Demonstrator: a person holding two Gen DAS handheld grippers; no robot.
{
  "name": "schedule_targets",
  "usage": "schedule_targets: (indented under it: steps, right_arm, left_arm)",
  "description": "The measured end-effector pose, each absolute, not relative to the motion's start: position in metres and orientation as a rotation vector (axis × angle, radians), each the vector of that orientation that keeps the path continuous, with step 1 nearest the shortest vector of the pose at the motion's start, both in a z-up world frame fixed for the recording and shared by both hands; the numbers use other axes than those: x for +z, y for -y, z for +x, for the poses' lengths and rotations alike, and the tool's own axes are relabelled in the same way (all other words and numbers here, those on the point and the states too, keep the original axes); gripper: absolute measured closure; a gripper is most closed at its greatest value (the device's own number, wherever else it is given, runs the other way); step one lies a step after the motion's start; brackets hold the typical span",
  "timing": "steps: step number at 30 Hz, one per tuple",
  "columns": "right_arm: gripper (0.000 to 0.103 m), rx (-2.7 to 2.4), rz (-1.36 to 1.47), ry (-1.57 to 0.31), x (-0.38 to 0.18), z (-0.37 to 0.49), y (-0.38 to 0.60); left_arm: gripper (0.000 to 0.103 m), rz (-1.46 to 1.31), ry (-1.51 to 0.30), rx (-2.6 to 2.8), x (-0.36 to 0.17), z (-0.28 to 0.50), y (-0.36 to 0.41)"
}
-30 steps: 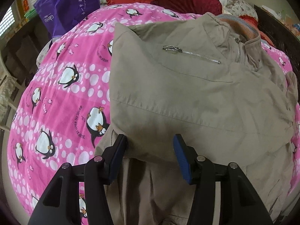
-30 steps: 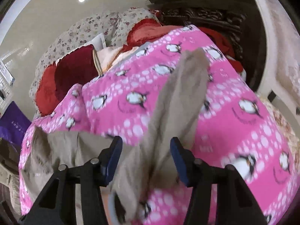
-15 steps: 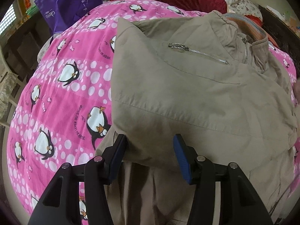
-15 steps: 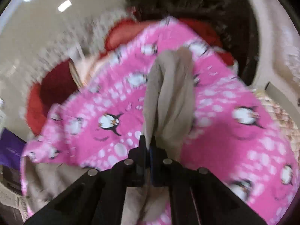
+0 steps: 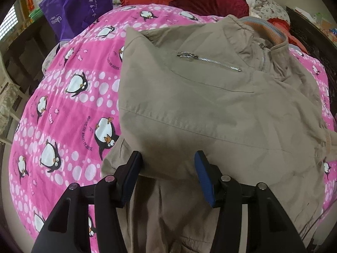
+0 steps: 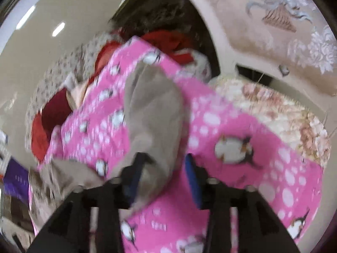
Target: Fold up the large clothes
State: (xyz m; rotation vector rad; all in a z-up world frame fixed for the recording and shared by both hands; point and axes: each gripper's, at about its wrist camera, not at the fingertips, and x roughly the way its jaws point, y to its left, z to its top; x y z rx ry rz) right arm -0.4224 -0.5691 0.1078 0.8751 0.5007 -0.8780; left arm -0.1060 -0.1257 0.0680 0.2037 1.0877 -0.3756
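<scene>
Khaki jacket half-folded on bed; both tools, left and right, open, holding nothing; sleeve probably next.

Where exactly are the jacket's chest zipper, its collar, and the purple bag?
zipper (image 5: 209, 61), left wrist view, middle of the silver teeth.
collar (image 5: 264, 30), left wrist view, striped inner band.
purple bag (image 5: 78, 6), left wrist view, front face near the white print.

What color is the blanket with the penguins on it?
The blanket is bright pink with white dots and black-and-white penguins; the left wrist view shows it best.
</scene>
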Motion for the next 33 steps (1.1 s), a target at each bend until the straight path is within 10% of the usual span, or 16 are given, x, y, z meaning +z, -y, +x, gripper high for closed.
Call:
schedule_targets:
  steps: [5, 8, 20, 24, 33]
  right_arm:
    - [0.042, -0.825, 0.916, -0.504, 0.094, -0.396, 0.608]
    - [0.094, -0.786, 0.936, -0.512, 0.103, -0.386, 0.606]
    - [0.095, -0.280, 0.495, -0.414, 0.259, -0.253, 0.395]
    - [0.063, -0.015, 0.399, -0.648, 0.201, -0.182, 0.296]
    - [0.044, -0.078, 0.500, -0.794, 0.144, -0.228, 0.309]
  left_arm:
    - [0.062, 0.205, -1.088, -0.371, 0.073, -0.110, 0.123]
    - [0.062, 0.201, -1.076, -0.371, 0.078, -0.109, 0.118]
    - [0.062, 0.021, -1.061, -0.376, 0.095, -0.087, 0.091]
    - [0.062, -0.018, -1.079, -0.396, 0.091, -0.084, 0.081]
    - [0.055, -0.116, -1.129, -0.522, 0.082, -0.078, 0.089]
